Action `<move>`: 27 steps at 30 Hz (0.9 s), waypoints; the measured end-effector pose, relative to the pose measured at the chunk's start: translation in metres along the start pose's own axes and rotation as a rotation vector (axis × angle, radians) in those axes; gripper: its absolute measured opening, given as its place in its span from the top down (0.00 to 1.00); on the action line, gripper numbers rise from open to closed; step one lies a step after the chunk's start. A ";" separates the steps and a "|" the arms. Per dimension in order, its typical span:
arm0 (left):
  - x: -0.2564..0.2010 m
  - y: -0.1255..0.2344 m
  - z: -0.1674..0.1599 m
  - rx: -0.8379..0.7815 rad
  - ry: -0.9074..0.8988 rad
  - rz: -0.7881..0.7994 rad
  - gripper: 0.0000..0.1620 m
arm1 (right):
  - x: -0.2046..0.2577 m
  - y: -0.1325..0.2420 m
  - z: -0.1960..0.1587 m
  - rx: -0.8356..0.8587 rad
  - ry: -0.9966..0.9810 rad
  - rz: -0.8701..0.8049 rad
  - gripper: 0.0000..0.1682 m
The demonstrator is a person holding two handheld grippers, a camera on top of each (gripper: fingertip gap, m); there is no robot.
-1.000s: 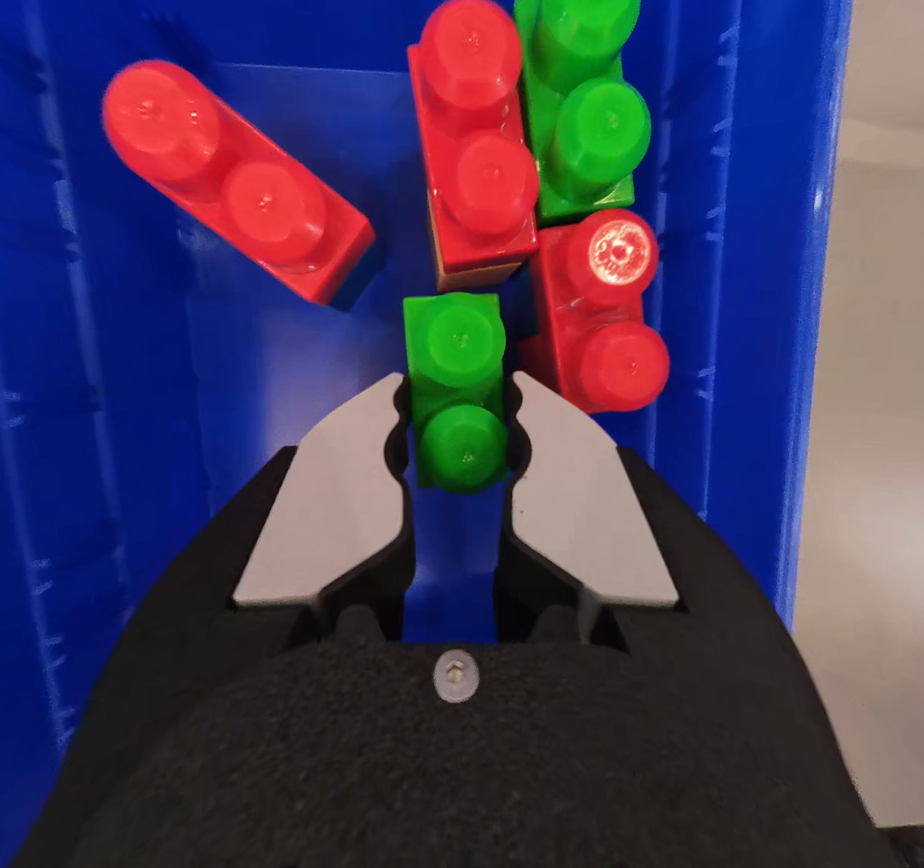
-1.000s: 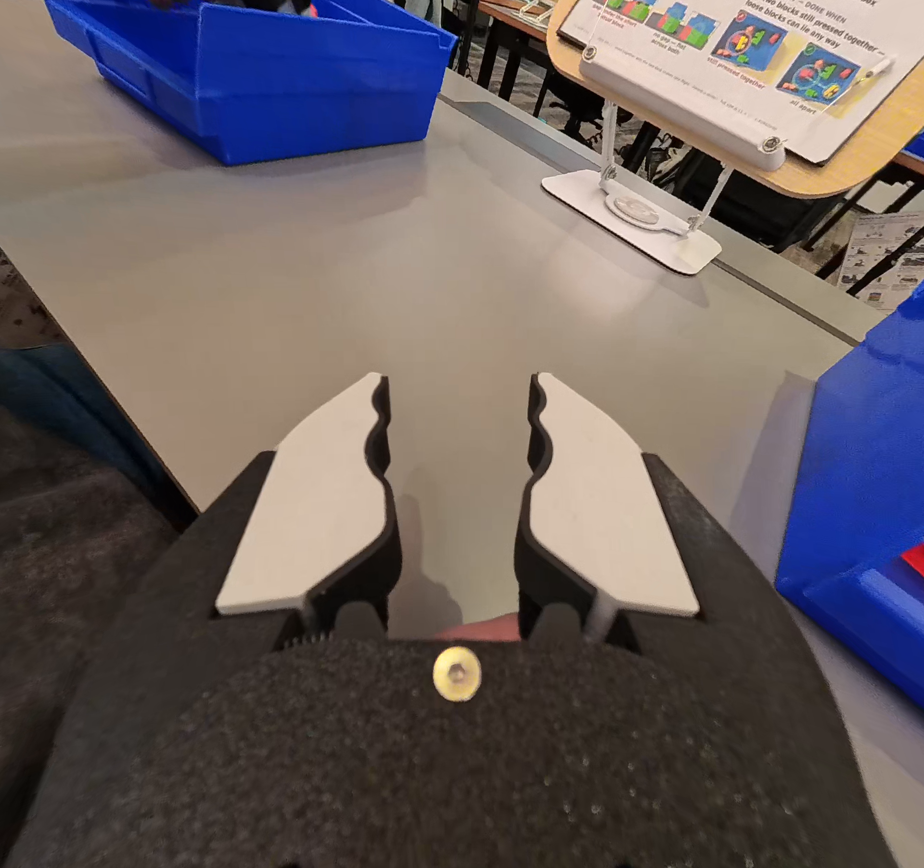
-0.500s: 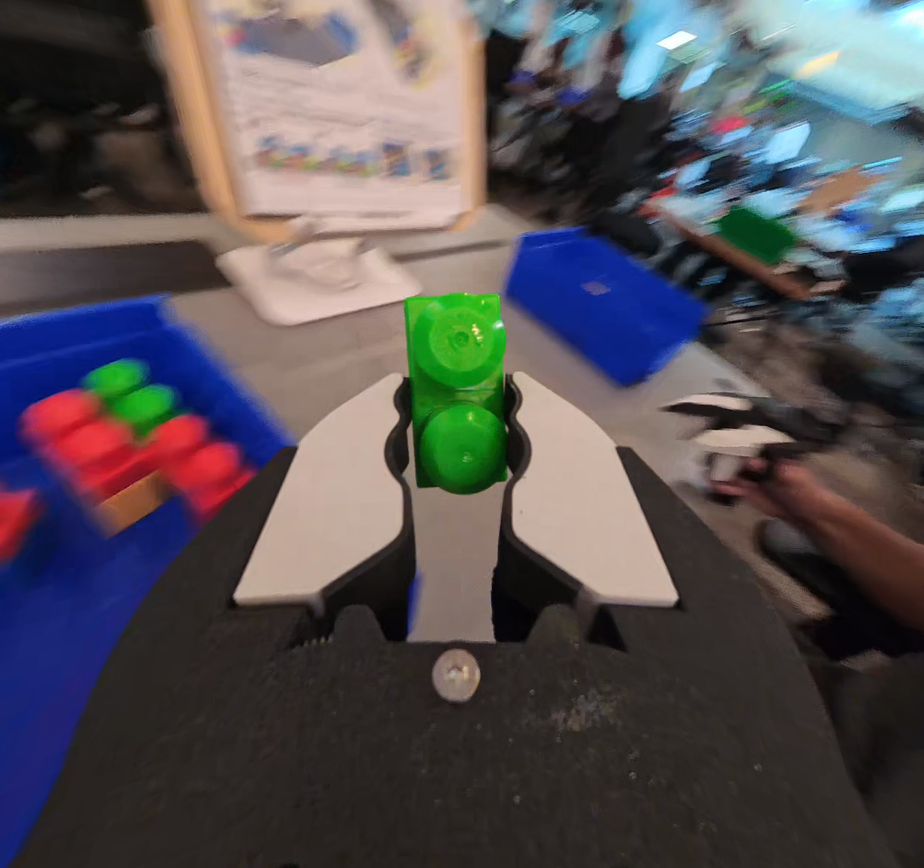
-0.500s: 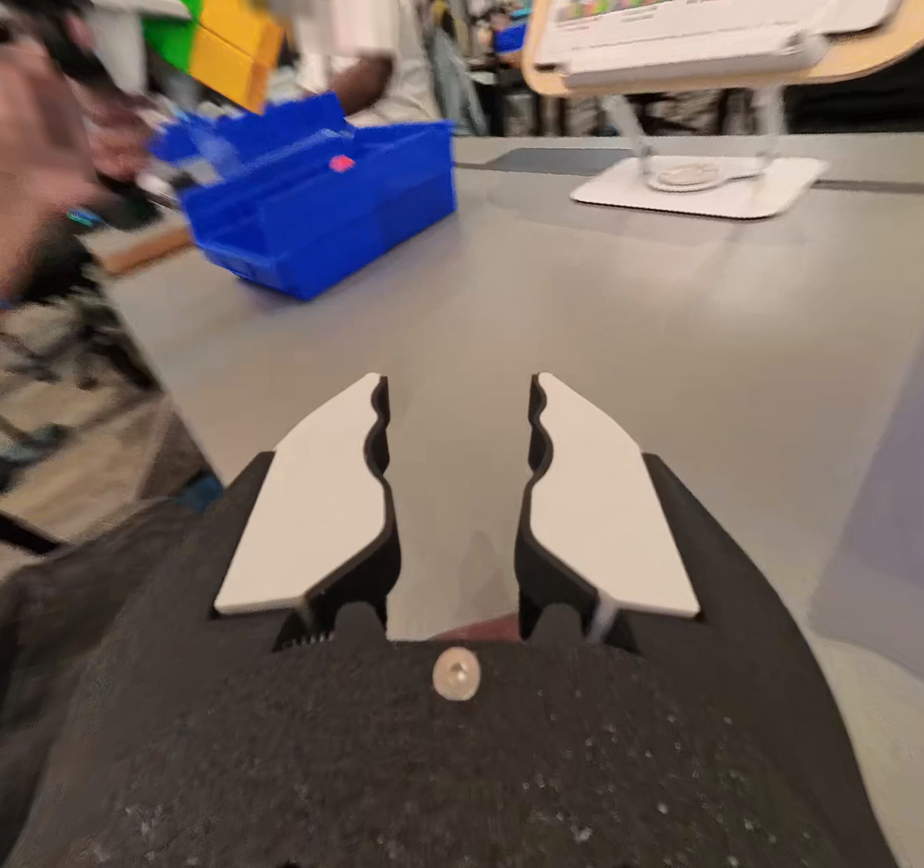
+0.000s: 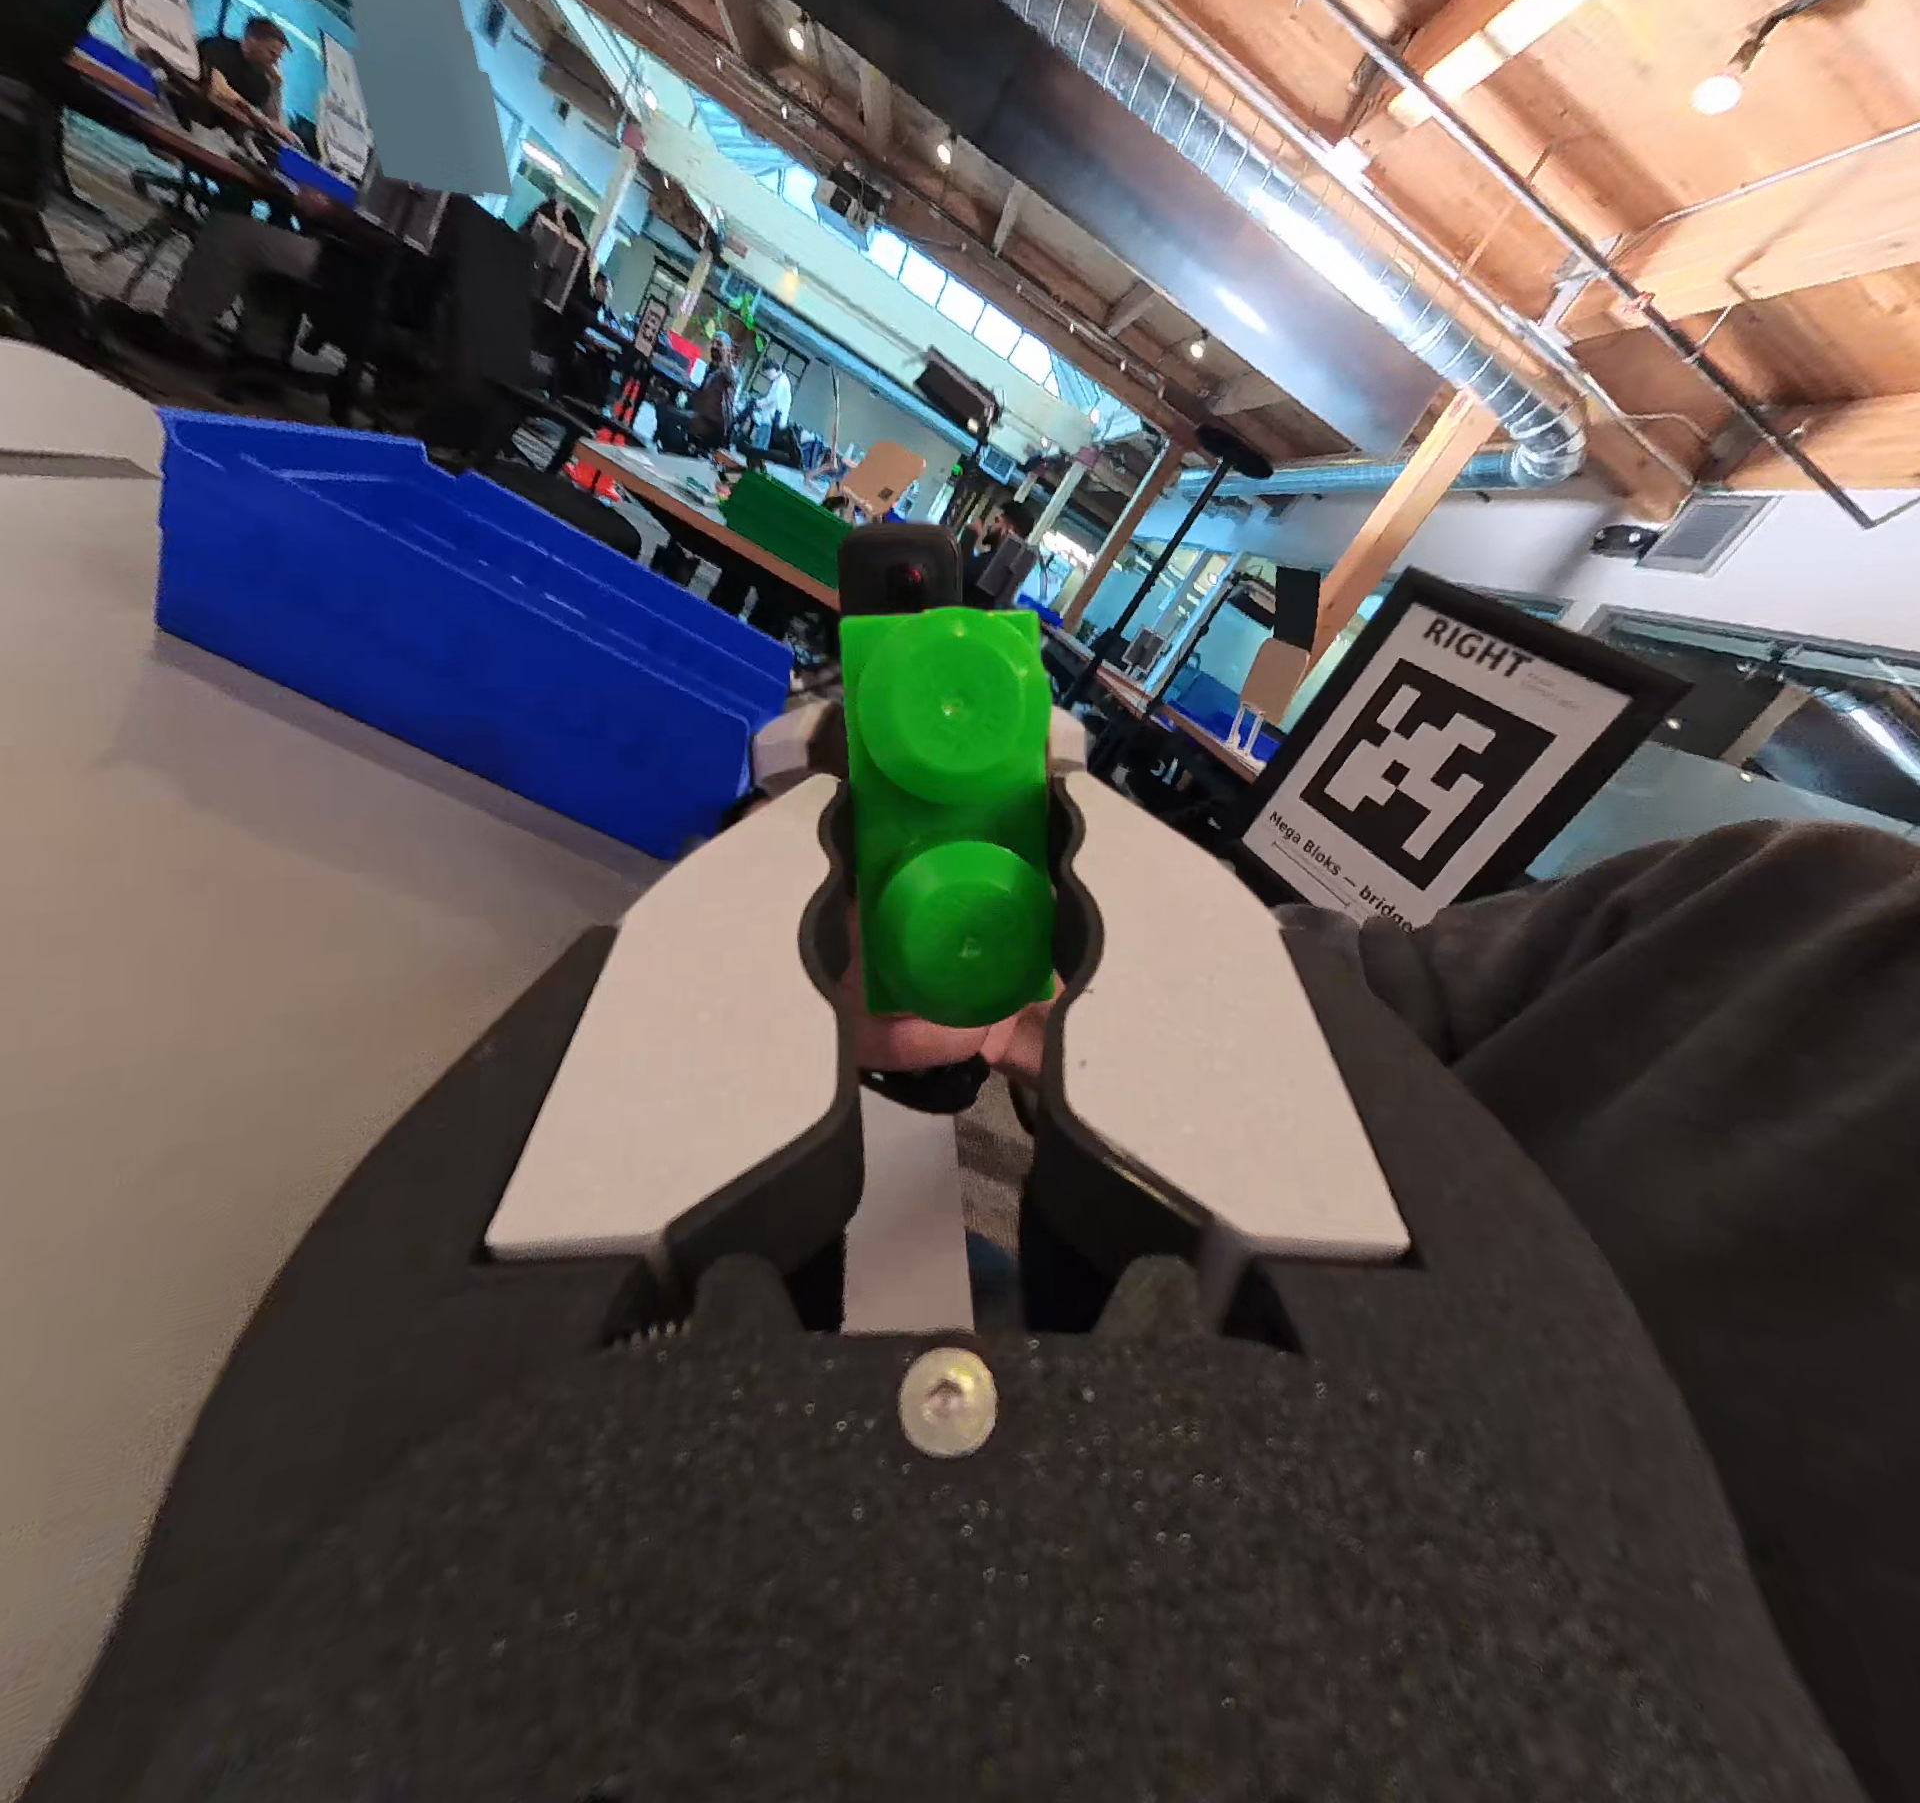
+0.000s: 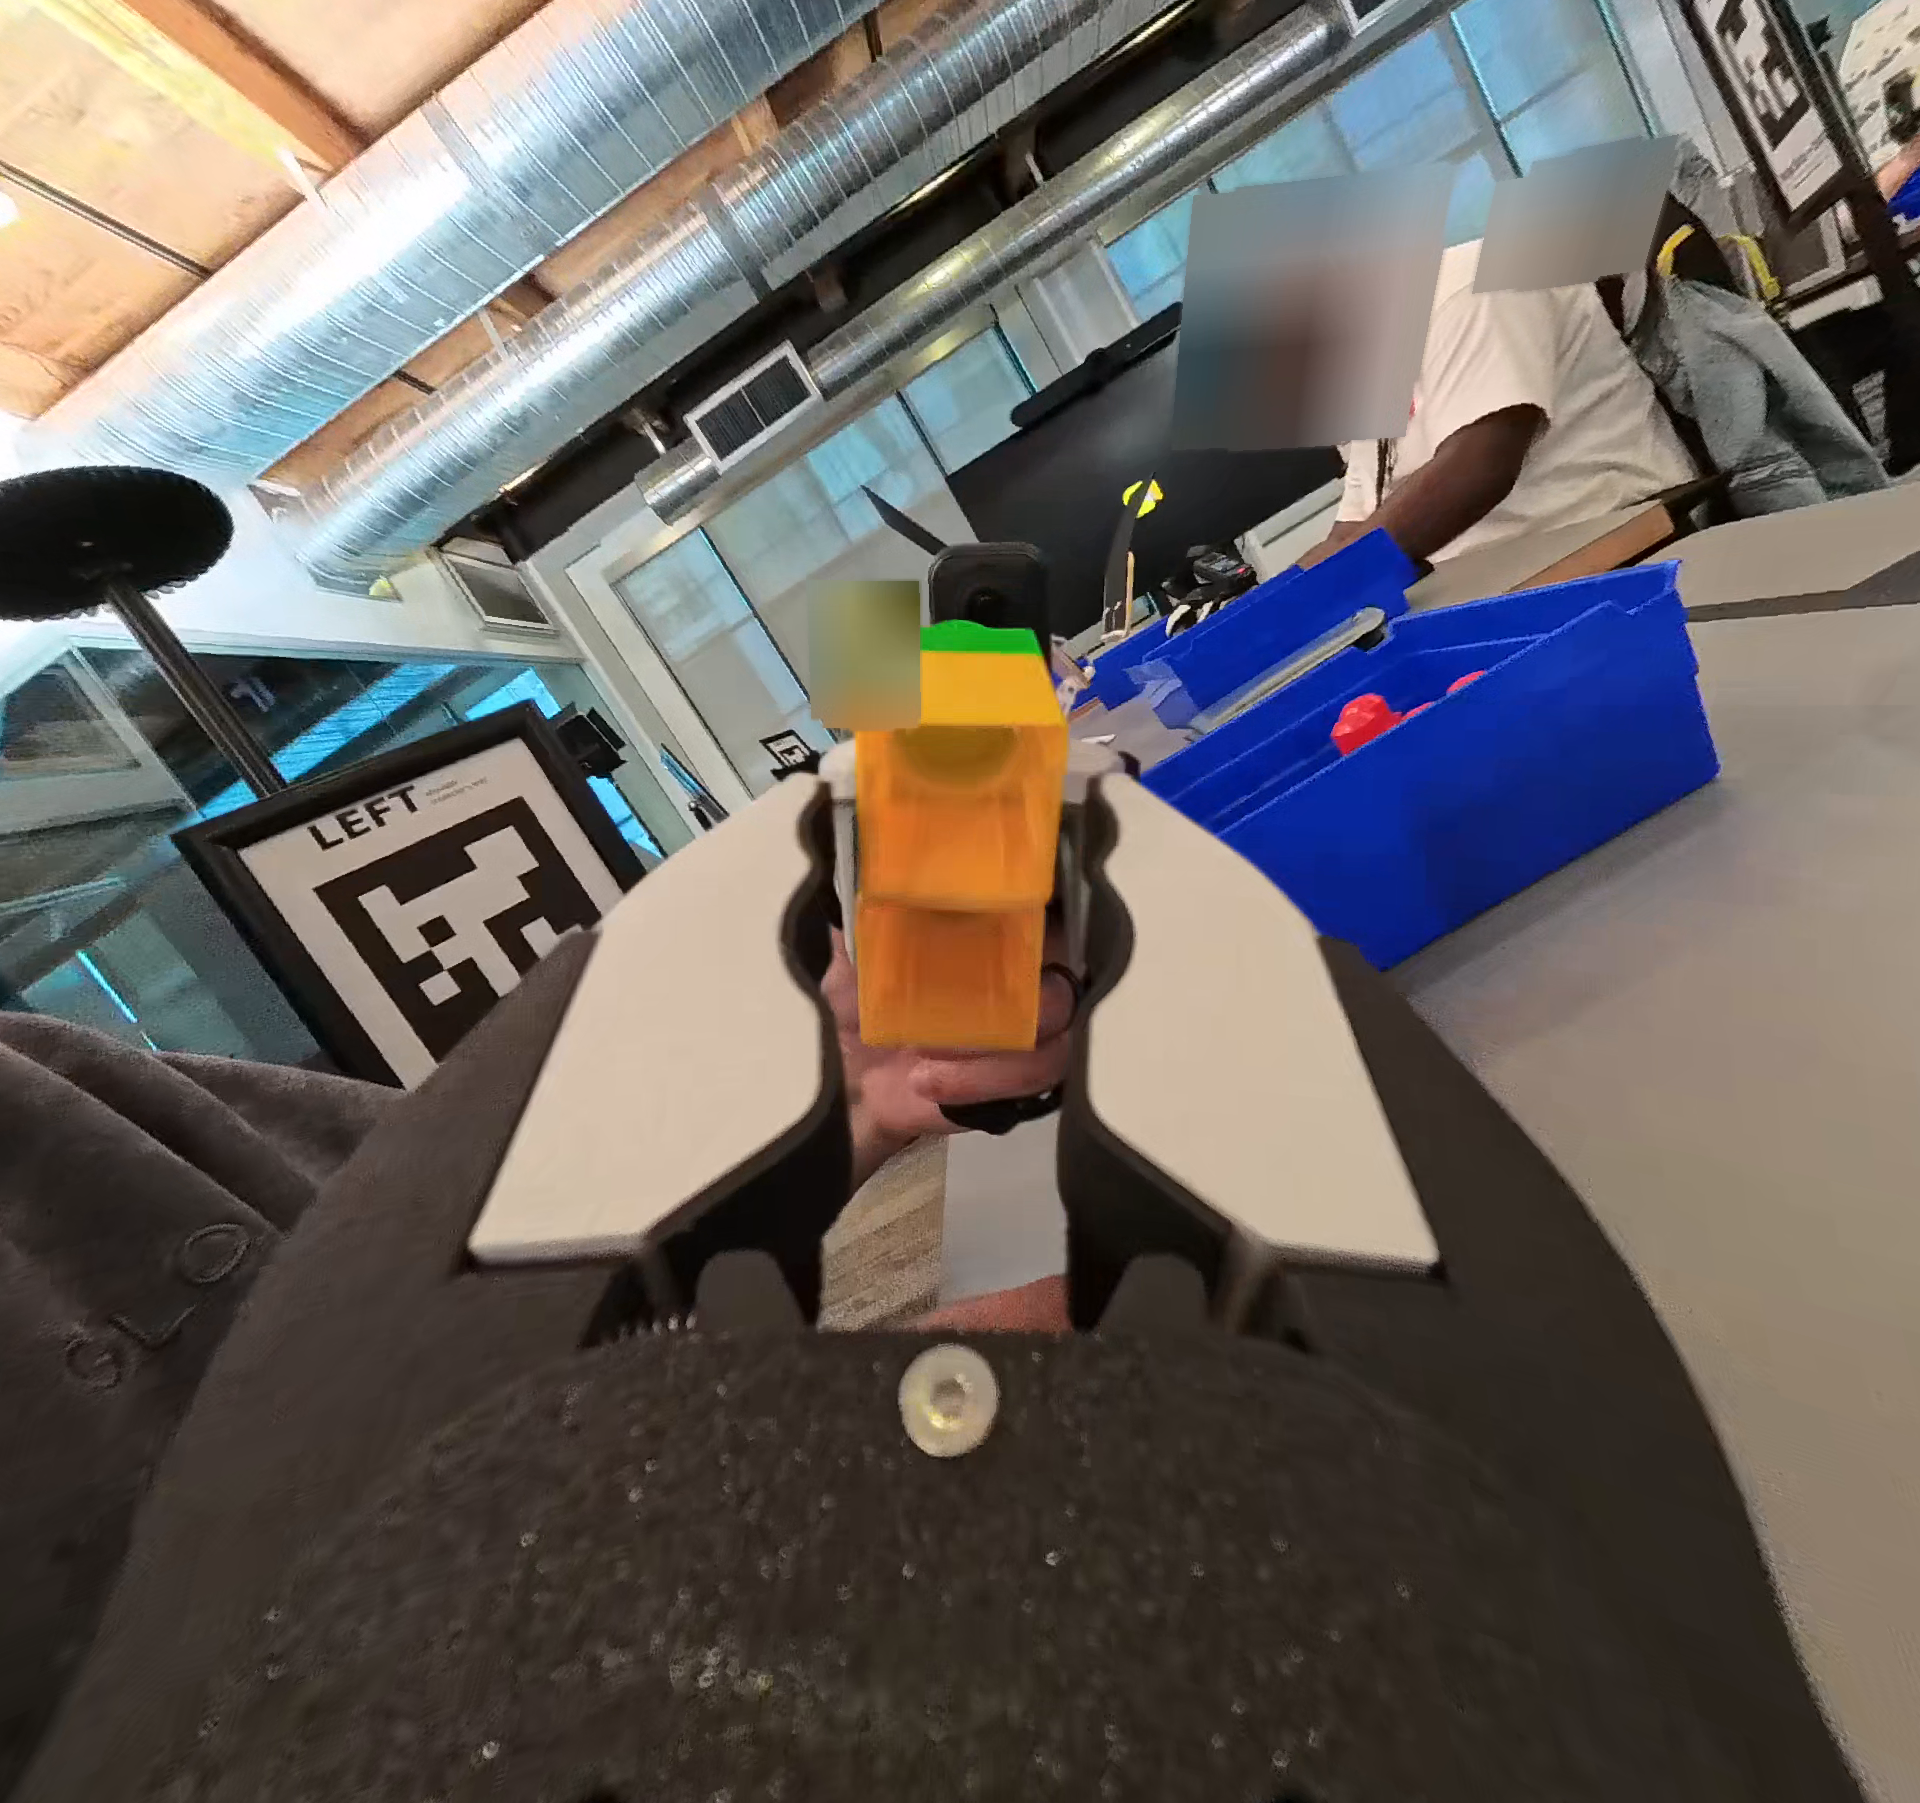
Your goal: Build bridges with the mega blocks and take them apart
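My left gripper is shut on a green two-stud block, held up in the air with its studs towards the camera. A yellow block is pressed onto the green block's far side. In the right wrist view its hollow underside faces me and a strip of the green block shows above it. My right gripper is open and faces the left one, with its jaws on either side of the yellow block. I cannot tell whether they touch. The right gripper's camera shows behind the green block.
A grey table lies below. One blue bin stands on it, and another blue bin holds red blocks. Framed marker signs stand behind each gripper. People work at tables behind. Both grippers' tips are close together, under 4 cm apart.
My left gripper lifted the green block out of the blue bin and swung up to face the right gripper. The right gripper tilted up from the table and now has the yellow block between its jaws.
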State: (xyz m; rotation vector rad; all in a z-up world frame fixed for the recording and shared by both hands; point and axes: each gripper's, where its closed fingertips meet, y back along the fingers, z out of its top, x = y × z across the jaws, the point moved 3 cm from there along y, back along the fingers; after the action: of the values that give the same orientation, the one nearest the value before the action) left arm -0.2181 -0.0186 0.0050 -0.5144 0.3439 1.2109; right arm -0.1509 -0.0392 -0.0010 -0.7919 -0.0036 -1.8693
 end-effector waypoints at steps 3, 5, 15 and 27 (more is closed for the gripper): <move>0.003 -0.004 -0.007 0.031 0.000 0.013 0.79 | -0.004 0.004 -0.002 -0.018 0.008 -0.011 0.79; 0.002 -0.004 -0.008 0.036 -0.006 0.034 0.79 | -0.005 0.006 -0.005 0.002 -0.004 0.001 0.79; -0.004 0.046 0.038 -0.192 -0.030 0.059 0.79 | -0.021 0.056 0.021 -0.088 0.027 -0.067 0.79; -0.003 0.029 0.015 0.213 -0.247 0.439 0.79 | -0.027 0.215 0.141 0.267 0.419 -0.989 0.79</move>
State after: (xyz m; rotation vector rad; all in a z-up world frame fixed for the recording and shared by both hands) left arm -0.2469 -0.0049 0.0135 -0.1001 0.3803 1.6210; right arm 0.1058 -0.0633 0.0203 -0.1714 -0.4412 -2.8541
